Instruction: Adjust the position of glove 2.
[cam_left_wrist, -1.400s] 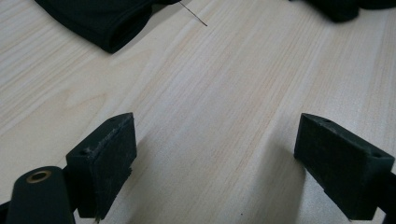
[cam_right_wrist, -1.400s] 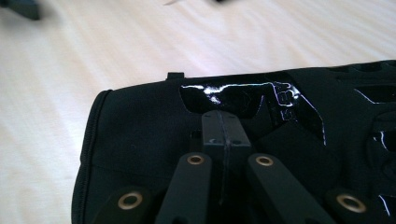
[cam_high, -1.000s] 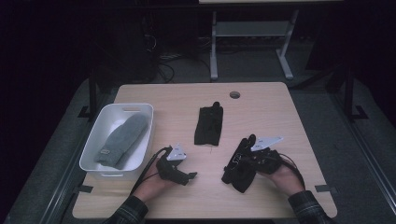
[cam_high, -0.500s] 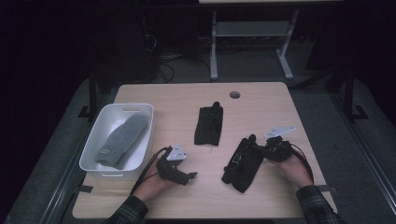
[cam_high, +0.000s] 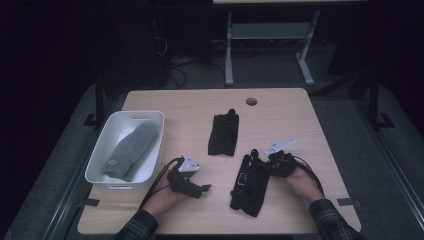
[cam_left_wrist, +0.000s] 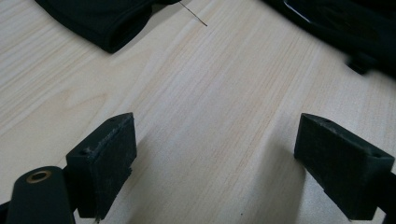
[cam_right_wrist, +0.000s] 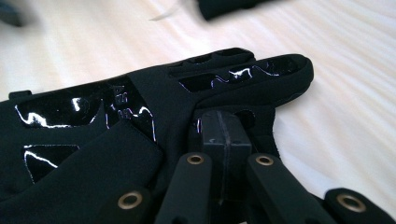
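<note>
Black glove (cam_high: 250, 182): lower centre of the high view, on the wooden table (cam_high: 320, 130).
Right gripper (cam_high: 272, 165): jaws pressed together at the glove's edge; shifted leftward since earlier.
Left gripper (cam_high: 200, 189): jaws wide, nothing between.
Around: second black glove (cam_high: 223, 134) centre; white bin (cam_high: 150, 122) with grey mitten (cam_high: 129, 150) left.

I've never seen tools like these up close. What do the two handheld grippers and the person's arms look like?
Both are black. The left gripper and right gripper each carry a pale grey three-cornered plate on top and trail a thin black cable. Their jaws are blocky black pads on black link arms with brass-coloured rivets. The person wears dark plaid sleeves.
</note>
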